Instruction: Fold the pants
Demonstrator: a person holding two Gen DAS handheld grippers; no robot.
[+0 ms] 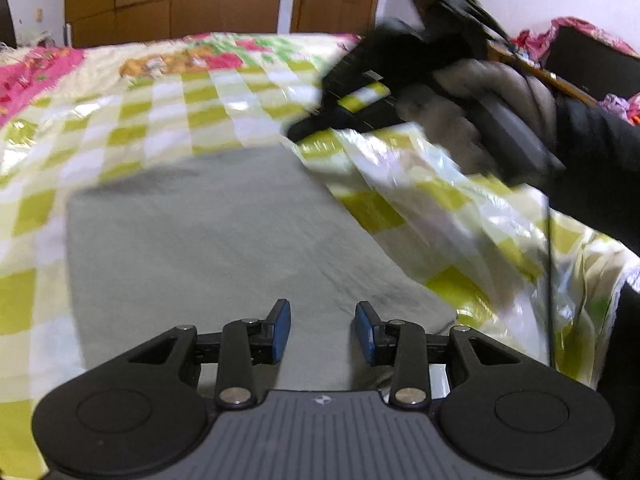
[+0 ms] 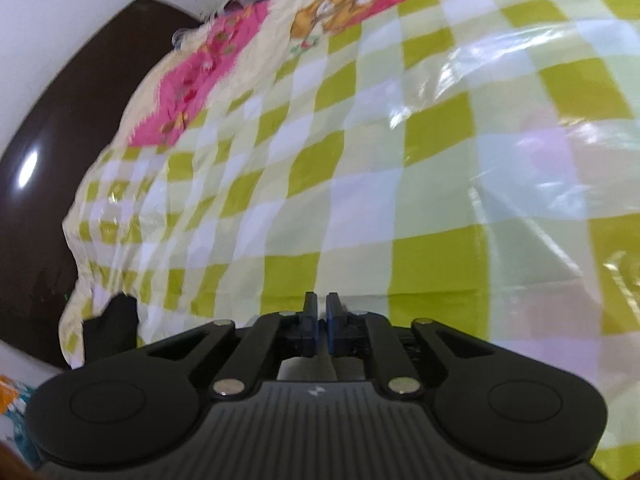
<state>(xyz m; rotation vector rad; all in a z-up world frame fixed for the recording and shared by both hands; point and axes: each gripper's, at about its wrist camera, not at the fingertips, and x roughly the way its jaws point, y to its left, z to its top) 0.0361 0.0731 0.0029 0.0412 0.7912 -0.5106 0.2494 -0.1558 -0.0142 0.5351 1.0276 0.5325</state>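
The grey pants (image 1: 208,240) lie flat on the bed as a broad folded panel, seen in the left wrist view. My left gripper (image 1: 322,330) is open and empty, just above the pants' near edge. My right gripper (image 1: 320,128) shows blurred in that view, held by a gloved hand (image 1: 492,112) above the pants' far right corner. In the right wrist view my right gripper (image 2: 321,322) has its blue pads almost touching with nothing visible between them, over the checked sheet (image 2: 360,168). The pants do not show in the right wrist view.
The bed is covered by a shiny green-and-white checked sheet (image 1: 168,112) with a pink floral part (image 1: 36,76) at the far left. Wooden wardrobe doors (image 1: 176,0) stand behind the bed. A dark floor (image 2: 60,140) lies beyond the bed's edge.
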